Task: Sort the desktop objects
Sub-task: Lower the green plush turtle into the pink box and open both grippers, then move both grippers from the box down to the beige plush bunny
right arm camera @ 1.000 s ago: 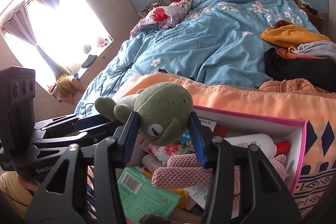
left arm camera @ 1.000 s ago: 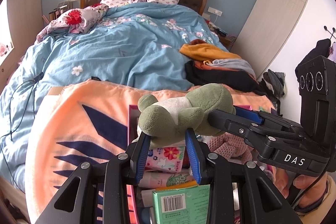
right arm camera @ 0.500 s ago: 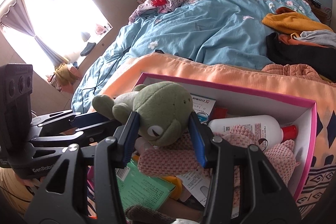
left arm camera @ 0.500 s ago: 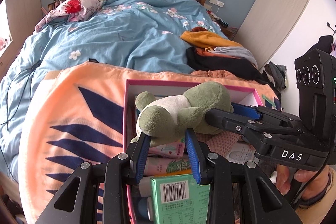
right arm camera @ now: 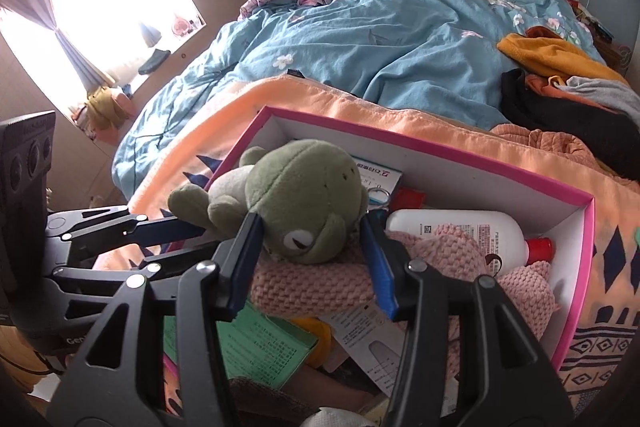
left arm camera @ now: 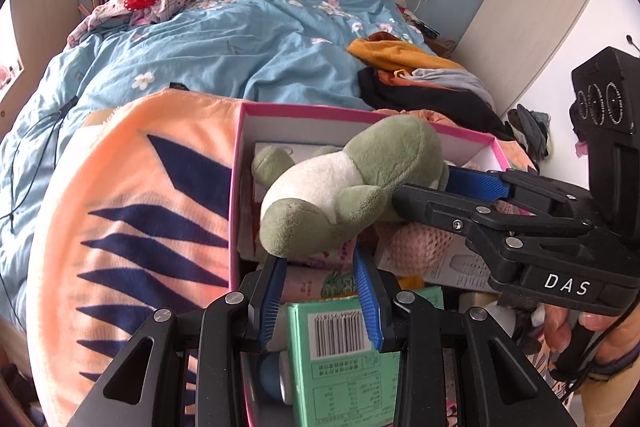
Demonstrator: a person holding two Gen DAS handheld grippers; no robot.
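Note:
A green frog plush (left arm camera: 352,187) with a white belly hangs just above an open pink-rimmed box (left arm camera: 304,111) on an orange blanket. My left gripper (left arm camera: 320,259) is shut on the frog's lower leg, with the foot bulging over the blue pads. My right gripper (right arm camera: 310,227) comes in from the right in the left wrist view and grips the frog's head (right arm camera: 304,195). Its jaws are opening, and both pads still touch the head. The head rests close over a pink knitted item (right arm camera: 312,283) in the box (right arm camera: 440,157).
The box also holds a white lotion bottle with a red cap (right arm camera: 460,231), a green carton (left arm camera: 344,359), a small white medicine box and papers. Behind it lies a bed with a blue duvet (left arm camera: 240,39) and a pile of clothes (left arm camera: 420,75). A hand (left arm camera: 592,331) holds the right gripper.
Both grippers and the frog have sunk toward the box, which now shows its whole far rim. The right jaws stand slightly wider around the head.

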